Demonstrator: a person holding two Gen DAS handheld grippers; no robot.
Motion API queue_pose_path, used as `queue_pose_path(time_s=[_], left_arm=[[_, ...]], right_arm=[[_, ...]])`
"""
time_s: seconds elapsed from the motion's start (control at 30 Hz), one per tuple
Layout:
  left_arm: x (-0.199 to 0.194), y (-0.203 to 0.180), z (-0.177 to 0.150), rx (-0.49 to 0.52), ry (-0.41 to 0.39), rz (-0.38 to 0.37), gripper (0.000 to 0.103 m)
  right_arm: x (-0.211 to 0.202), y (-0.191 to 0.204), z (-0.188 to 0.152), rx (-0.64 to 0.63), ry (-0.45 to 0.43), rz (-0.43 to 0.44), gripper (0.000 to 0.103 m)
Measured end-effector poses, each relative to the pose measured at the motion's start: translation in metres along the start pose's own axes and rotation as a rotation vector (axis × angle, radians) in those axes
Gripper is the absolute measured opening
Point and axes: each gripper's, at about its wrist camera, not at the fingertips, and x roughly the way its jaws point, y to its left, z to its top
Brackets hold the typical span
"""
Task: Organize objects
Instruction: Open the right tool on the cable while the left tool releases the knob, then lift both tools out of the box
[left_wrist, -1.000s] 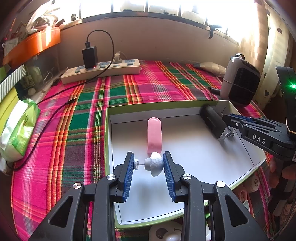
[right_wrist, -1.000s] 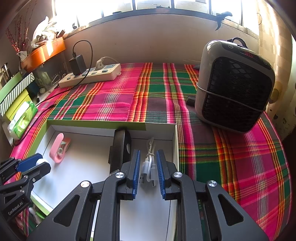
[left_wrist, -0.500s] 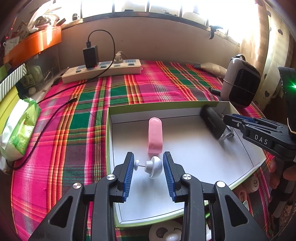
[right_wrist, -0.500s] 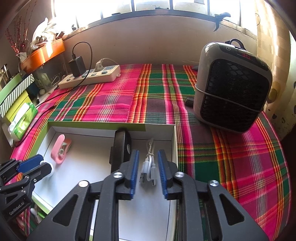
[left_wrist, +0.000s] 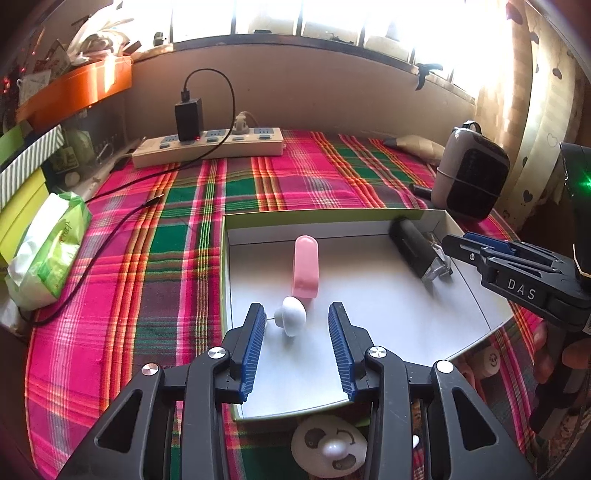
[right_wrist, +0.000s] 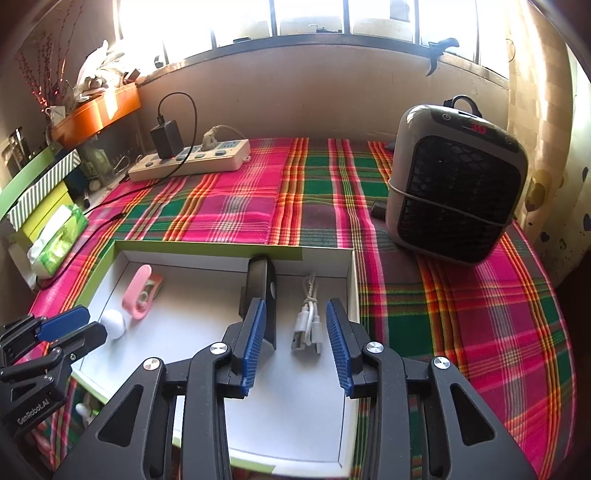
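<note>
A white box with a green rim (left_wrist: 223, 266) (right_wrist: 110, 254) lies on the plaid cloth. In it lie a pink clip-like item (left_wrist: 306, 266) (right_wrist: 138, 295), a small white knob-shaped piece (left_wrist: 292, 315) (right_wrist: 112, 323), a black device (left_wrist: 413, 248) (right_wrist: 260, 291) and a coiled white USB cable (right_wrist: 308, 321). My left gripper (left_wrist: 297, 341) is open around the white piece, which rests on the box floor. My right gripper (right_wrist: 295, 341) is open over the cable, which lies between its fingers.
A grey heater (right_wrist: 458, 184) stands at the right. A power strip with a black charger (left_wrist: 208, 146) lies at the back. A green tissue pack (left_wrist: 48, 251) lies at the left. A panda-face item (left_wrist: 330, 443) lies before the box.
Both grippers have opened. The left let go of the white piece, now resting on the box floor. The right let go of the USB cable, now lying in the box.
</note>
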Motion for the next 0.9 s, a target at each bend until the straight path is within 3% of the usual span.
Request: queue_pose_path(time_s=[0.73, 0.9], left_arm=[[-0.044, 0.007, -0.029, -0.032, -0.058, -0.002, 0.035], [-0.052, 0.016, -0.041, -0.061, -0.063, -0.002, 0.036]], right_arm=[[-0.058, 0.01, -0.041, 0.013, -0.071, 0.026, 0.036], [-0.066, 0.008, -0.055, 0.038, -0.072, 0.033, 0.041]])
